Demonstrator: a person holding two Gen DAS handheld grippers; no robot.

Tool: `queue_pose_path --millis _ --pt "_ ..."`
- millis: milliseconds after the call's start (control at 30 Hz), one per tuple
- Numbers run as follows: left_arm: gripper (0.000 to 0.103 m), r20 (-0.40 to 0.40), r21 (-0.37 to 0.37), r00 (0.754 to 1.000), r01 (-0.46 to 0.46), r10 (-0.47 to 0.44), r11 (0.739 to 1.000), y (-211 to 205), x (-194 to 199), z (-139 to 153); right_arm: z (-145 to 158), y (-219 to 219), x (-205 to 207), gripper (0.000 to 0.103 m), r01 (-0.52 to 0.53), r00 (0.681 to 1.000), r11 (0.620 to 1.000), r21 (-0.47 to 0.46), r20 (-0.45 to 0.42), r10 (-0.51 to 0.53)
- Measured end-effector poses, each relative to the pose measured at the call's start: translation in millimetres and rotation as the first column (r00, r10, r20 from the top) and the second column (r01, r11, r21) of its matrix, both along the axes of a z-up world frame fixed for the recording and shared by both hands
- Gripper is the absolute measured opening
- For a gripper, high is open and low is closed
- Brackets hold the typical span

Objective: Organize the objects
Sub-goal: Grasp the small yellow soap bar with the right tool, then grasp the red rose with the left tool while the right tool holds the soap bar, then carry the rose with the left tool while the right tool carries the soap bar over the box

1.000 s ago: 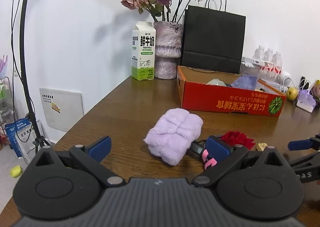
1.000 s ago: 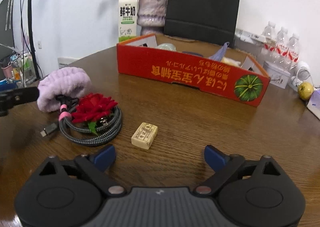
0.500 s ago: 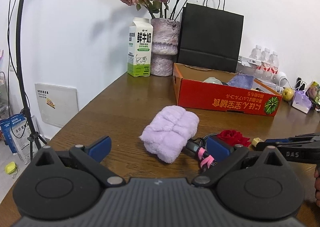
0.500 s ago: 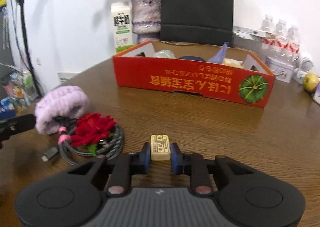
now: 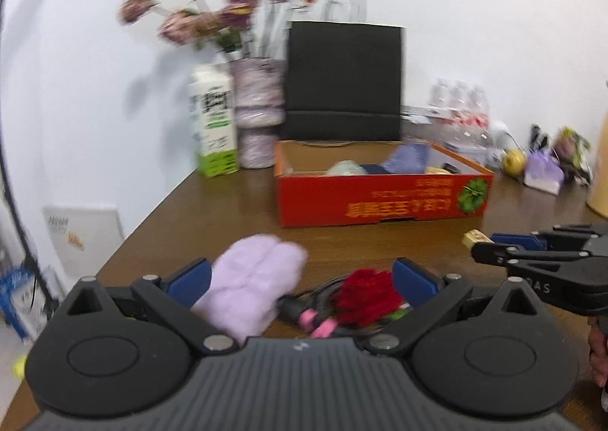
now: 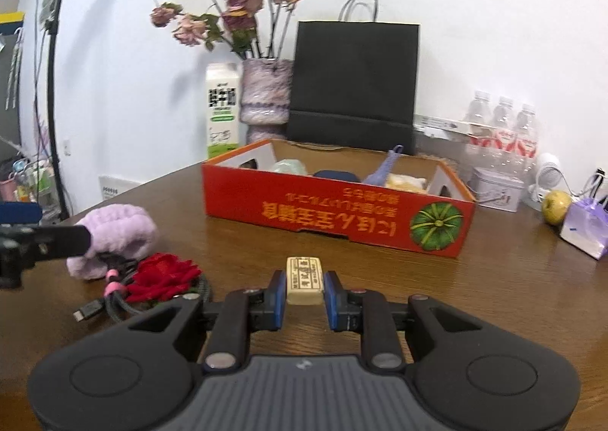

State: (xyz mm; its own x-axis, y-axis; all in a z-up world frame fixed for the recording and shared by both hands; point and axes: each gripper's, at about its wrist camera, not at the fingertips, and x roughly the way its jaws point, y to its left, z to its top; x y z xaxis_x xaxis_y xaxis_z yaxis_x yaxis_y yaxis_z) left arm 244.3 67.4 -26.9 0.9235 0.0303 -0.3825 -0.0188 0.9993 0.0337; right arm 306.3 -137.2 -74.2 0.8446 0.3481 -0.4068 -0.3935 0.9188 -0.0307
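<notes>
Small cream-coloured wrapped block [image 6: 304, 280] looks light and stiff, pinched by its long sides in the right gripper [image 6: 304, 294], lifted short of the red cardboard box [image 6: 336, 208]. Left gripper [image 5: 300, 275] gapes wide, empty, over the fluffy lilac towel [image 5: 252, 279].

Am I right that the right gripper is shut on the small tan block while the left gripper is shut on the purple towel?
Not quite. The right gripper is indeed shut on the small tan block, but the left gripper is open: the left wrist view shows its blue pads spread wide, with the purple towel lying on the table between them, ungripped.
</notes>
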Motion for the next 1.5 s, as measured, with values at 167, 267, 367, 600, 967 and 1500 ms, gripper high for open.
queue_pose_path --millis 167,267,367,600,967,1500 --pt "0.103 -0.062 0.005 0.998 0.033 -0.032 0.999 -27 25 -1 0 -10 3 0.02 0.016 1.0 1.0 0.012 0.003 -0.016" --pt "0.103 -0.109 -0.002 0.994 0.026 -0.027 1.0 -32 35 -13 -1 -13 4 0.02 0.019 1.0 1.0 0.018 -0.001 -0.019" --pt "0.103 -0.153 -0.02 0.988 -0.013 0.01 1.0 -29 46 -22 -2 -11 3 0.02 0.008 1.0 1.0 0.008 -0.002 -0.008" --pt "0.073 -0.197 -0.085 0.98 -0.034 0.017 0.996 -25 58 -26 -2 -4 -2 0.02 -0.018 1.0 1.0 -0.008 0.008 0.018" --pt "0.029 -0.176 -0.177 0.984 -0.035 0.004 0.984 -15 50 -26 -1 -3 -4 0.02 -0.026 1.0 1.0 -0.005 0.013 0.026" --pt "0.024 0.099 -0.056 0.994 -0.036 0.041 0.998 -34 8 -6 0 -4 -7 0.02 -0.036 0.999 0.999 0.005 0.026 0.036"
